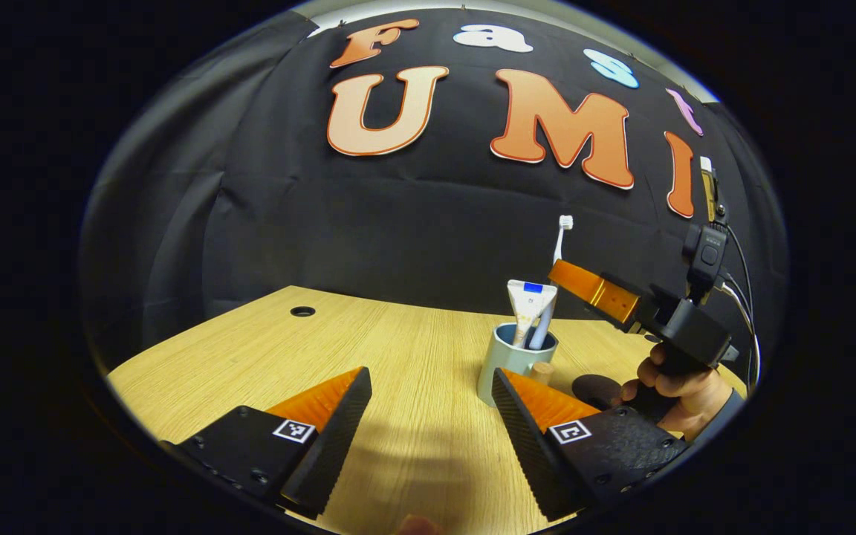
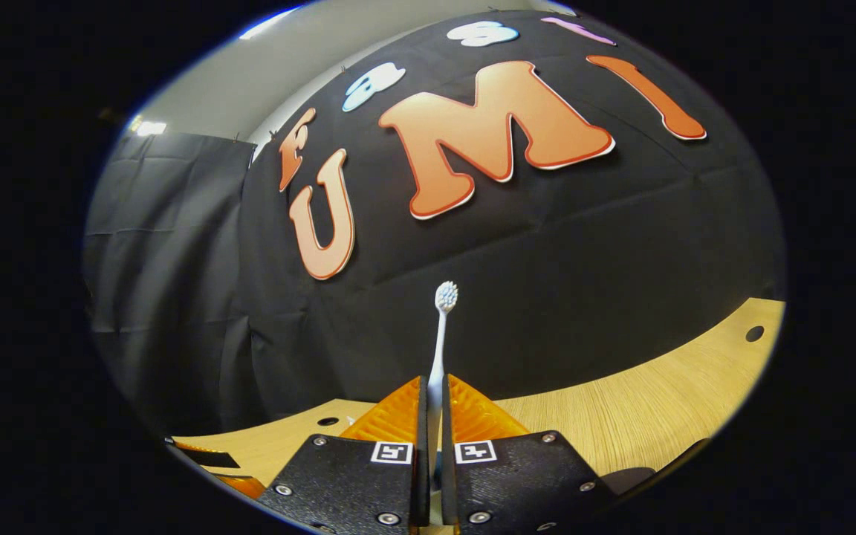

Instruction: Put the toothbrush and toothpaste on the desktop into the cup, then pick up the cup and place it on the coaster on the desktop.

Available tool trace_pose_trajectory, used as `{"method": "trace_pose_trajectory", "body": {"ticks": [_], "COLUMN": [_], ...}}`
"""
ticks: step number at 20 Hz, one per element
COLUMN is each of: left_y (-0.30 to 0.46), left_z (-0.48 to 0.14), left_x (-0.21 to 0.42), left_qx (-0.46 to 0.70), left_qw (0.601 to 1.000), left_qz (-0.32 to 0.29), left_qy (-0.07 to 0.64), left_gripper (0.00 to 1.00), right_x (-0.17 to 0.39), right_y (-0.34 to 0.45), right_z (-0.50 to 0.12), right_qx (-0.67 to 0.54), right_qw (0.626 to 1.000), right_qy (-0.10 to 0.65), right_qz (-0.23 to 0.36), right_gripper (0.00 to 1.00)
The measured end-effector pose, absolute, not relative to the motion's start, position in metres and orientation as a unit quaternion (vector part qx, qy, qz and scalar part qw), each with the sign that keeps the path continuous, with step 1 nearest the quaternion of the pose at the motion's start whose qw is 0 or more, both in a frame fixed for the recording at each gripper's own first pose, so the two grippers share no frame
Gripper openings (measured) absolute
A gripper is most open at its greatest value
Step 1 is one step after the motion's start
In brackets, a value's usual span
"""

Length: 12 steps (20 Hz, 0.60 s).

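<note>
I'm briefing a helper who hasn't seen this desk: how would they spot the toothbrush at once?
On the wooden desktop stands a pale cup beside the dark round coaster. Two things rise from the cup: the flat toothpaste and the toothbrush. The toothbrush is the thin one with a bristle head, pinched by the right gripper.

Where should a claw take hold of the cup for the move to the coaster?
Probably the cup's bare side wall, low down, approached level from the left claw's side. The toothpaste and toothbrush stand out of its mouth, with the right claw closed on the brush above it, so the top is blocked. The coaster lies just beyond.
</note>
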<state>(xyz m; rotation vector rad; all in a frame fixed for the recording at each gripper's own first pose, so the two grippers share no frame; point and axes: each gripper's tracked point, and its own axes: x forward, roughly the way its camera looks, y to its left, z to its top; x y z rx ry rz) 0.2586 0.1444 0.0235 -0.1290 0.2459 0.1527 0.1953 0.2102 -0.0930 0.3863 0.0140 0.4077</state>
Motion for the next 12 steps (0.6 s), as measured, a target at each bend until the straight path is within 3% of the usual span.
{"method": "trace_pose_trajectory", "body": {"ticks": [5,6,7,9,12], "left_y": [0.133,0.131,0.130,0.124,0.112], "left_z": [0.028,0.030,0.034,0.042,0.051], "left_x": [0.254,0.254,0.252,0.253,0.255], "left_qx": [-0.066,-0.065,-0.063,-0.056,-0.047], "left_qw": [0.988,0.988,0.988,0.989,0.990], "left_qz": [0.071,0.072,0.072,0.067,0.058], "left_qy": [0.122,0.121,0.120,0.117,0.118], "left_gripper": [0.98,0.98,0.98,0.98,0.98], "right_x": [0.179,0.175,0.169,0.158,0.141], "right_y": [0.212,0.210,0.209,0.203,0.186], "right_z": [-0.096,-0.094,-0.092,-0.088,-0.083], "right_qx": [0.172,0.168,0.166,0.167,0.156], "right_qw": [0.959,0.959,0.958,0.955,0.956], "right_qy": [0.032,0.036,0.040,0.044,0.056], "right_qz": [0.224,0.227,0.232,0.239,0.243], "right_gripper": [0.09,0.19,0.11,0.12,0.22]}}
